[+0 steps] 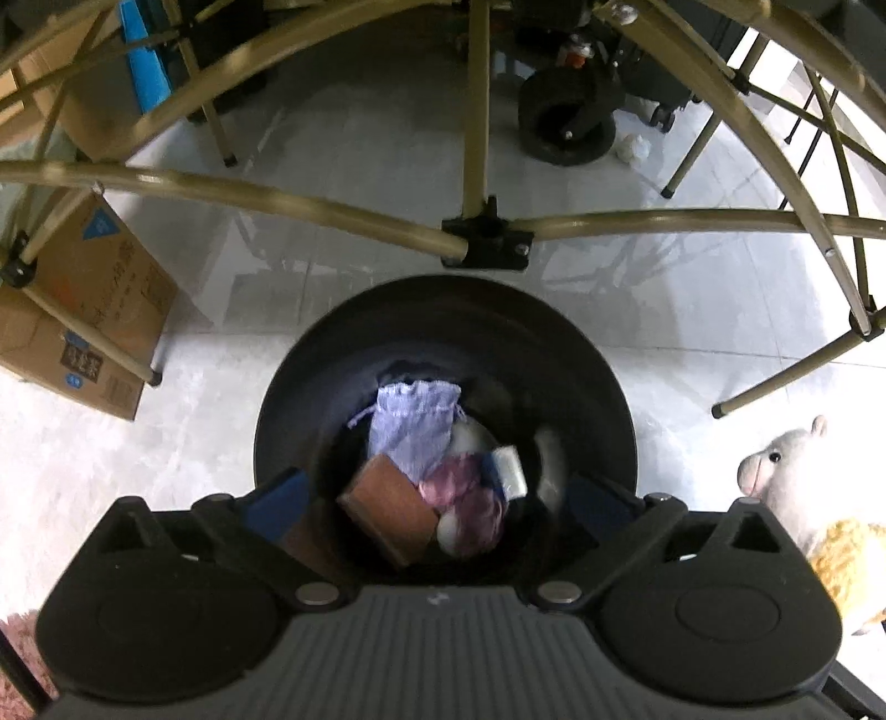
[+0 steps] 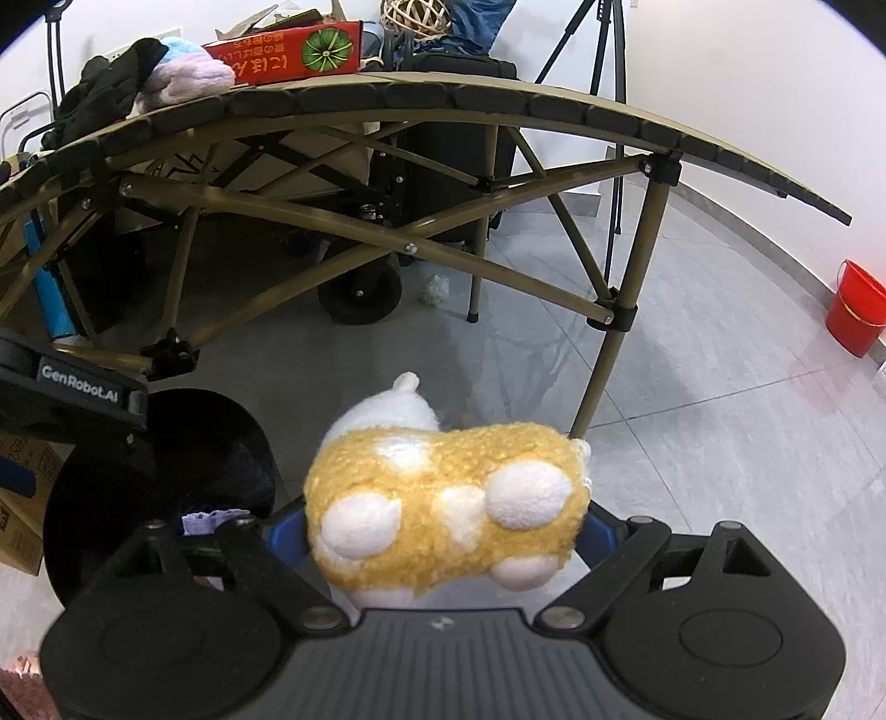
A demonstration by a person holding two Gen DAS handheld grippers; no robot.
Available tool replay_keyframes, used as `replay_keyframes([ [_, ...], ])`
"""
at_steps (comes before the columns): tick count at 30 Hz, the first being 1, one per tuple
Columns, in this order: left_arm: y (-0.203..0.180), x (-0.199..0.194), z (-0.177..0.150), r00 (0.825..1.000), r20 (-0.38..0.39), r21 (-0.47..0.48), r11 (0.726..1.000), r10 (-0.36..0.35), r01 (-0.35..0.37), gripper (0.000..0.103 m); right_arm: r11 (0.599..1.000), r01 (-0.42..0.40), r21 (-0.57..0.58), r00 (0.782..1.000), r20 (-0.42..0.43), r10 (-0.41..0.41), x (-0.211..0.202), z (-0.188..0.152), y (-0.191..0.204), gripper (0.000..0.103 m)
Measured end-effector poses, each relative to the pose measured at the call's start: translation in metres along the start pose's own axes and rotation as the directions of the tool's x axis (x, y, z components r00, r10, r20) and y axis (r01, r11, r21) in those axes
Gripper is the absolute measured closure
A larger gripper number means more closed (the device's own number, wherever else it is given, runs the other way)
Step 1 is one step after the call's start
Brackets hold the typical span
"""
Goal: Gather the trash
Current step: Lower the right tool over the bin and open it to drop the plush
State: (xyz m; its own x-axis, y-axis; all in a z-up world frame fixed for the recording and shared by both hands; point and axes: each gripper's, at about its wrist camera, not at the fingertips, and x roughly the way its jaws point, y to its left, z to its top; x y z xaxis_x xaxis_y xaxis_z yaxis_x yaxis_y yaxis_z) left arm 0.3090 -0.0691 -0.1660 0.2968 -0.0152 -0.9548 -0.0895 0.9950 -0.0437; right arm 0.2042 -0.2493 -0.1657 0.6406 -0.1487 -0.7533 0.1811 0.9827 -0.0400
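R claw clamped on fluffy yellow-and-white plush animal, belly to cam, long axis crosswise. Round black plastic trash bin down-left of it, just beside. L claw spread wide, empty, over bin mouth. 1 plush, 1 bin, approx 6 items inside.

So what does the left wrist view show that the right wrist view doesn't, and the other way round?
Only the left wrist view looks down into the black bin: a lilac pouch, an orange sponge and pink cloth, with the left gripper open above. Only the right wrist view shows the right gripper shut on the plush toy, plus a red bucket and red box. Both share the bin, toy, folding table frame and crumpled tissue.
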Motion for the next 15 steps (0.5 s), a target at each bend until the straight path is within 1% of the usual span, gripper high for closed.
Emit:
replay_keyframes([
  [3, 0.0010, 0.0010, -0.0013, 1.000, -0.017, 0.008, 1.000, 0.002, -0.002, 0.000, 1.000, 0.003, 0.000, 1.000, 0.000, -0.003, 0.0007, 0.0002, 0.0001, 0.012],
  [15, 0.0039, 0.0007, -0.0044, 0.999, -0.033, 0.033, 0.999, 0.005, -0.004, 0.000, 1.000, 0.005, -0.003, 1.000, -0.004, -0.005, 0.0014, 0.0004, -0.0002, 0.012],
])
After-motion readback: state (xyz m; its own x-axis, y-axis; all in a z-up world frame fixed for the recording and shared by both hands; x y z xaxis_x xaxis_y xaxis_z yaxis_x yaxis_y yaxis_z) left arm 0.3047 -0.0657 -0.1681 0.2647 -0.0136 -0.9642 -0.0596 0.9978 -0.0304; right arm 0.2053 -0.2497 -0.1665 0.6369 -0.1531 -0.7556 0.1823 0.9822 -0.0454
